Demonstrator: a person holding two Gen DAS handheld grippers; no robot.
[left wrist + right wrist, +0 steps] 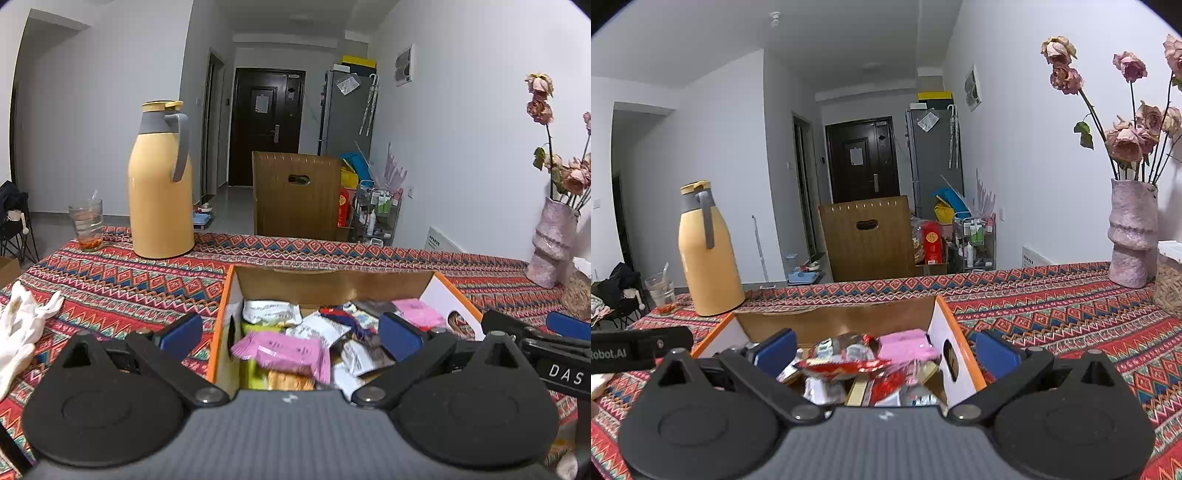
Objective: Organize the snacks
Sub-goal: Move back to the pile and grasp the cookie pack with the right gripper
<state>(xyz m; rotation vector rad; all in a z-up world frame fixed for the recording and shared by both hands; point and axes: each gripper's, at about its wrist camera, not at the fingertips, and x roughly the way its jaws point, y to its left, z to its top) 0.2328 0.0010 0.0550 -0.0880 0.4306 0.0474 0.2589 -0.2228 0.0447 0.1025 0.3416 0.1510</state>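
An open cardboard box (332, 284) with orange edges sits on the patterned tablecloth, filled with several wrapped snacks. A pink packet (280, 350) lies on top of white and dark ones. My left gripper (291, 338) is open wide above the box's near left part, its left finger outside the left wall. My right gripper (886, 352) also stands open and straddles the box's (834, 325) right wall. A blurred red packet (846, 360) lies loose between its fingers on the pile, next to a pink packet (905, 345). Neither pad touches it.
A yellow thermos jug (160, 192) and a glass (86, 223) stand at the back left. A pink vase (1132, 236) of dried roses and a clear jar (1169, 284) stand at the right. A white cloth (18, 332) lies at the left.
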